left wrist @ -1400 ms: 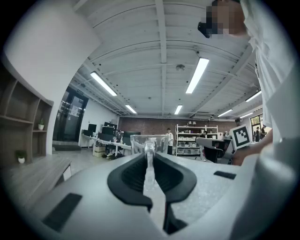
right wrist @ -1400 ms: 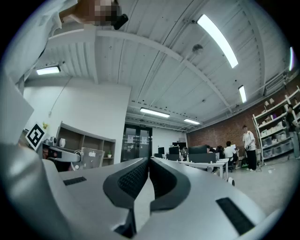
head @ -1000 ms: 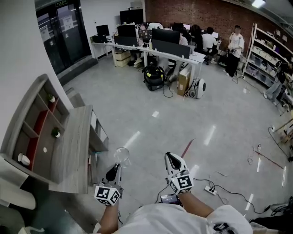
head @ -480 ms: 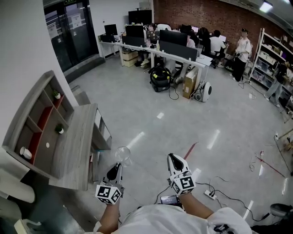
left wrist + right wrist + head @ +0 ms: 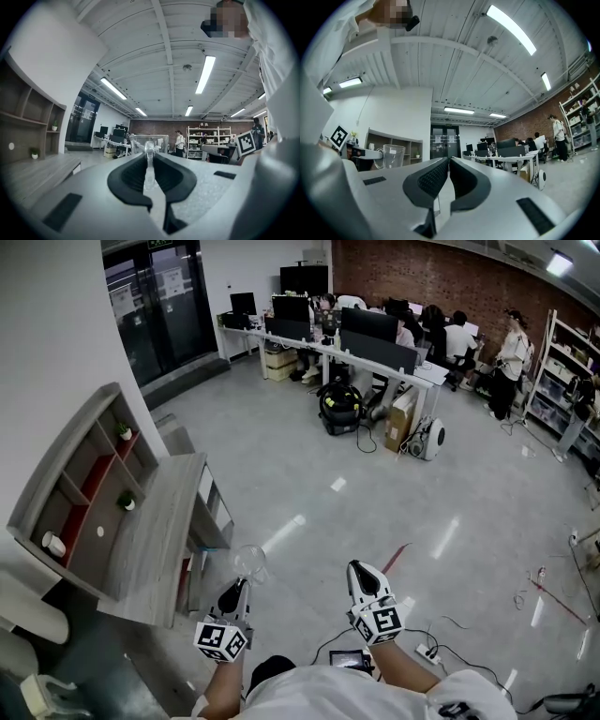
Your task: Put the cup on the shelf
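Observation:
A clear glass cup with a handle (image 5: 249, 562) hangs in front of my left gripper (image 5: 236, 585), which is shut on the handle. In the left gripper view the handle (image 5: 149, 154) runs up between the dark pads and the cup's body (image 5: 150, 142) stands beyond them. My right gripper (image 5: 358, 569) is held level beside it, about a hand's width to the right; its jaws meet at the tips (image 5: 448, 160) with nothing between them. The grey wooden shelf (image 5: 82, 486) with red-backed compartments stands to the left, beyond a grey counter top (image 5: 155, 538). The right gripper view shows the cup (image 5: 393, 156) in front of the shelf (image 5: 405, 149).
The shelf holds two small potted plants (image 5: 125, 431) (image 5: 127, 503) and a white cup (image 5: 53, 543). A white chair (image 5: 28, 615) sits at lower left. Desks with monitors (image 5: 366, 334) and people are at the back, a black bag (image 5: 341, 406) and a power strip (image 5: 427, 651) lie on the floor.
The view has swung a little to the left, so the shelf and desks sit further right. Both grippers keep the same pose, the left still shut on the cup.

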The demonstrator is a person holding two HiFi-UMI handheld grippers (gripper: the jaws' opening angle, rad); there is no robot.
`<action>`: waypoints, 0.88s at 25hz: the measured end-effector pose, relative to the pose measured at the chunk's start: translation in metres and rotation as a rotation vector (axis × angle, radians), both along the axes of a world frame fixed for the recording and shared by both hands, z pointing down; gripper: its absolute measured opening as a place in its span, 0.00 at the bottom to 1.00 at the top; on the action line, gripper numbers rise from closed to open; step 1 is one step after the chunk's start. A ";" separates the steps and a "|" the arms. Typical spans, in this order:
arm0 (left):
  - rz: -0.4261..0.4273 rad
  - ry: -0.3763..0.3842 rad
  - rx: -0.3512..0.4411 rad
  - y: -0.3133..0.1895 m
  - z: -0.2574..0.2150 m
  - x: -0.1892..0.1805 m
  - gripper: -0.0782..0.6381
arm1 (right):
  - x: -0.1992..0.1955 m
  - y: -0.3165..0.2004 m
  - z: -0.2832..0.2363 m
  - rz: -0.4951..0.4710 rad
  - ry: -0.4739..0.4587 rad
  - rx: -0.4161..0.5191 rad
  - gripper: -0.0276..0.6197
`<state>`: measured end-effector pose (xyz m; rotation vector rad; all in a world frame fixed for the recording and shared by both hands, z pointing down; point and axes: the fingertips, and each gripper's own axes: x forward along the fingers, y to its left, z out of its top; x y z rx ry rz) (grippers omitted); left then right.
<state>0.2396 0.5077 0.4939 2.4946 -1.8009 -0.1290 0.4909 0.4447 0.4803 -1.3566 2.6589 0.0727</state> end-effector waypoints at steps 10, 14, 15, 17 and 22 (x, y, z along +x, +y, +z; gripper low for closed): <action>0.021 0.011 -0.002 -0.050 0.013 -0.005 0.15 | -0.010 -0.055 0.012 -0.029 0.016 -0.015 0.10; 0.024 0.009 -0.001 -0.093 0.015 -0.017 0.15 | -0.024 -0.096 0.009 -0.029 0.025 -0.006 0.10; 0.027 0.005 0.002 -0.106 0.014 -0.020 0.15 | -0.029 -0.109 0.007 -0.028 0.026 -0.002 0.10; 0.031 -0.003 0.008 -0.132 0.010 -0.029 0.15 | -0.038 -0.137 0.002 -0.026 0.030 0.007 0.10; 0.044 -0.001 0.009 -0.201 0.005 -0.058 0.15 | -0.070 -0.203 -0.008 -0.020 0.030 0.013 0.10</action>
